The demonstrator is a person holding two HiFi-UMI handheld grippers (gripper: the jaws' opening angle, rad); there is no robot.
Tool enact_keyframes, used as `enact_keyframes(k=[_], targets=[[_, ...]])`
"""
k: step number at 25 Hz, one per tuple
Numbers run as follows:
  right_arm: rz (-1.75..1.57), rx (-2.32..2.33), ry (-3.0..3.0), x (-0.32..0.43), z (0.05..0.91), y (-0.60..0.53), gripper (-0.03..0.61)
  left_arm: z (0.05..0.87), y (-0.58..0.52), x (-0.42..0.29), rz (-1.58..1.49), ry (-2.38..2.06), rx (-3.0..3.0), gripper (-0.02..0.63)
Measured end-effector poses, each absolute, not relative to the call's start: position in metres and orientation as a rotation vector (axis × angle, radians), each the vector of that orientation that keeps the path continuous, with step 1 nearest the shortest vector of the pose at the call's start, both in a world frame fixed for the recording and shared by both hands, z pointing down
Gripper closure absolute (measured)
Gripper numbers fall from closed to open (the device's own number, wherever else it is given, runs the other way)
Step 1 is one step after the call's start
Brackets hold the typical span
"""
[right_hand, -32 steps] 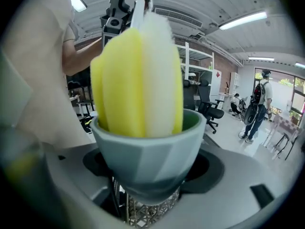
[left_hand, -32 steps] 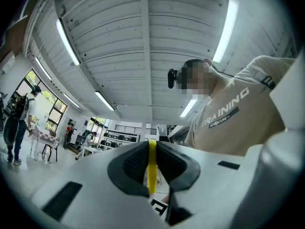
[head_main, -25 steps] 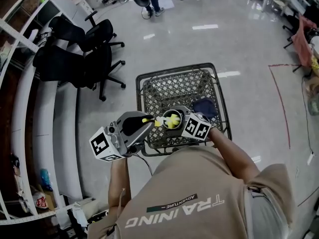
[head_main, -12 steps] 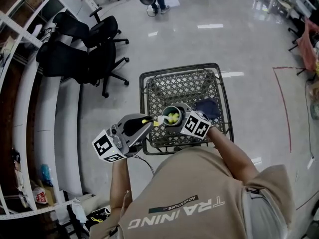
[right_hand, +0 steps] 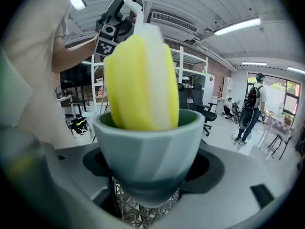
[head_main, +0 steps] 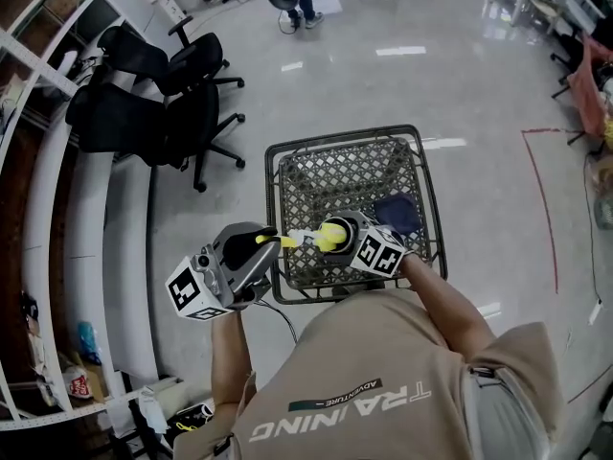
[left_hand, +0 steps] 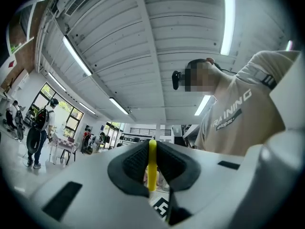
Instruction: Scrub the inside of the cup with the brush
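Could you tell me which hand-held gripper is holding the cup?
The right hand-held gripper: its jaws clasp the grey-green cup, whereas the left hand-held gripper pinches the brush by its handle.

Cup (right_hand: 150, 147) was grey-green w/ paler facets. Brush (right_hand: 143, 80) head had yellow & white stripes; handle was yellow. Left gripper (left_hand: 151, 168) & right gripper (right_hand: 147, 187) were grey w/ blk pads, marker cubes blk-&-white squares. Basket (head_main: 340, 134) was dark lattice mesh. Shirt (head_main: 383, 372) was beige.

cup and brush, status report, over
Left tongs shut on brush. Right tongs shut on cup, over wire basket. Brush head in cup, top sticking out. Nothing blocking.
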State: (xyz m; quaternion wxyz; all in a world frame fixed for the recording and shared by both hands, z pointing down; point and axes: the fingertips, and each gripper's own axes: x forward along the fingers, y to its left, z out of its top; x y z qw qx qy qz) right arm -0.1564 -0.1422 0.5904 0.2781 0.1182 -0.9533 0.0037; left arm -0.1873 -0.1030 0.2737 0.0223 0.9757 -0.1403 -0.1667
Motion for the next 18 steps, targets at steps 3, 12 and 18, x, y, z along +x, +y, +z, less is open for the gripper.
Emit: enact_keyframes(k=[3, 12, 18], targets=[[0.022, 0.313, -2.540, -0.149, 0.599, -0.138, 0.175, 0.269, -0.107, -0.186, -0.560, -0.458, 3.017, 0.561], [0.143, 0.293, -2.485, -0.129, 0.648, -0.128, 0.175, 0.270, -0.095, -0.192, -0.663, -0.494, 2.977, 0.561], [0.123, 0.476, -2.542, -0.113, 0.672, -0.168, 0.175, 0.292, -0.086, -0.203, -0.606, -0.653, 2.890, 0.561]])
